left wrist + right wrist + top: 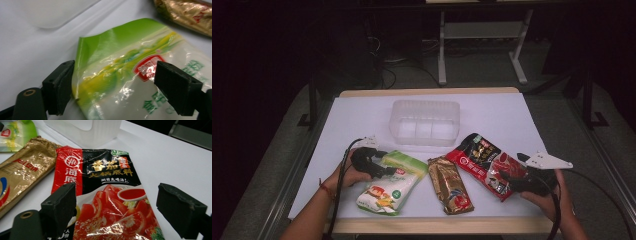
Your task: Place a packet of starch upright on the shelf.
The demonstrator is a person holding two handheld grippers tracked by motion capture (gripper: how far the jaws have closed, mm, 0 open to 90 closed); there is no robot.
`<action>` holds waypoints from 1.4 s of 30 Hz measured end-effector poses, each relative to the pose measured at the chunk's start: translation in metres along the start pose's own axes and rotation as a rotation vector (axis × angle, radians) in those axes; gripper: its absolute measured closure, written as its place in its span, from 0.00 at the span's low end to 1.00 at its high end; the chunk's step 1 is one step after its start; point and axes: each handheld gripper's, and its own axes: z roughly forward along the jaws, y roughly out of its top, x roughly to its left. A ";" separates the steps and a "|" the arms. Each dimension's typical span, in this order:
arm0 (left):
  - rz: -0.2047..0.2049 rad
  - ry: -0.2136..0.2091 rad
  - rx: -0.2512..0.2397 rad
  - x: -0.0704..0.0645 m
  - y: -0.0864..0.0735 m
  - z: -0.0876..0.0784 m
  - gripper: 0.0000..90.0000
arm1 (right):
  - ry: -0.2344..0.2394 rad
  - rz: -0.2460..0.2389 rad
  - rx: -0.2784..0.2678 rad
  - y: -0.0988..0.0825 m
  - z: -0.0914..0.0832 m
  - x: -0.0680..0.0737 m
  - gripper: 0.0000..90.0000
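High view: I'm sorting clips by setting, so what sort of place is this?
Probably a lab or workshop recording station, not a home. A white-covered table carries a clear plastic bin and three food packets laid in a row. Behind it, a white metal desk frame and loose cables stand on a grey floor in a dark room.

Your near strip is crowded by the green-white pouch, gold foil packet and red-black sachet; the clear plastic tub blocks centre, its flanks open.

The right gripper holds its jaws wide apart over the red-and-black packet on the white table; a gold packet lies beside it.
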 end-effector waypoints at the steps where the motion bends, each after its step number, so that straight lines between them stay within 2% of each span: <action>1: 0.000 -0.001 -0.002 -0.001 0.000 0.001 0.19 | 0.002 0.001 0.001 0.000 0.000 0.000 0.17; 4: -0.015 -0.035 -0.017 -0.002 0.000 -0.001 0.29 | 0.008 -0.002 0.003 0.000 0.000 0.000 0.17; 5: -0.029 -0.047 -0.027 -0.001 -0.001 -0.003 0.29 | 0.008 -0.002 0.003 0.000 0.000 0.000 0.17; 6: -0.043 -0.046 -0.028 0.000 -0.001 -0.004 0.31 | 0.011 0.001 0.003 0.000 0.000 0.000 0.17; 7: -0.050 -0.041 -0.006 0.001 -0.002 -0.005 0.32 | 0.012 0.005 0.004 0.000 0.000 0.000 0.17; 8: -0.051 -0.041 -0.011 0.002 -0.003 -0.005 0.35 | 0.014 0.008 0.004 0.000 0.001 -0.001 0.17; 9: -0.072 -0.043 -0.017 0.006 -0.004 -0.006 0.38 | 0.015 0.014 0.003 0.000 0.001 -0.001 0.17; 12: -0.065 -0.028 -0.012 0.007 -0.003 -0.007 0.44 | 0.012 0.010 0.008 -0.001 0.001 -0.002 0.17; 13: -0.065 -0.021 -0.007 0.007 -0.002 -0.007 0.49 | 0.016 0.011 0.009 0.000 0.001 -0.002 0.19; 15: -0.065 -0.060 -0.009 0.008 -0.003 -0.007 0.50 | 0.020 0.012 0.007 0.000 0.001 -0.001 0.21; 17: -0.072 -0.069 -0.014 0.008 -0.003 -0.008 0.55 | 0.025 0.010 0.003 0.000 0.000 -0.001 0.20; 19: -0.080 -0.096 -0.044 0.009 -0.003 -0.012 0.58 | 0.030 0.017 0.001 0.000 0.000 -0.001 0.21; 21: -0.097 -0.146 -0.067 0.011 -0.003 -0.019 0.59 | 0.029 0.017 0.001 0.000 0.000 -0.002 0.21; 22: -0.090 -0.141 -0.057 0.011 -0.004 -0.020 0.60 | 0.030 0.018 0.003 0.000 0.000 -0.002 0.21; 23: -0.083 -0.117 -0.038 0.010 -0.004 -0.020 0.59 | 0.029 0.020 0.004 0.000 0.000 -0.002 0.21; 27: -0.073 -0.108 0.008 0.009 -0.007 -0.012 0.56 | 0.036 0.022 0.002 0.000 0.000 -0.002 0.21; 32: -0.048 -0.173 0.028 0.004 -0.004 -0.008 0.50 | 0.049 0.033 -0.007 0.001 -0.001 -0.003 0.21; 34: -0.066 -0.200 0.034 0.004 -0.002 -0.006 0.48 | 0.051 0.035 -0.007 0.001 -0.002 -0.003 0.21; 35: -0.072 -0.222 0.041 0.003 -0.001 -0.004 0.44 | 0.051 0.039 -0.006 0.001 -0.001 -0.003 0.21; 36: -0.064 -0.223 0.046 0.003 0.000 -0.003 0.41 | 0.054 0.040 -0.005 0.000 -0.001 -0.003 0.21; 39: -0.050 -0.216 0.061 -0.004 0.006 0.003 0.35 | 0.063 0.043 -0.003 0.000 -0.001 -0.004 0.21; 41: -0.015 -0.198 0.074 -0.011 0.010 0.007 0.32 | 0.064 0.043 -0.001 0.000 0.000 -0.004 0.22; 42: -0.006 -0.170 0.075 -0.014 0.011 0.009 0.32 | 0.067 0.047 -0.004 0.000 0.000 -0.004 0.22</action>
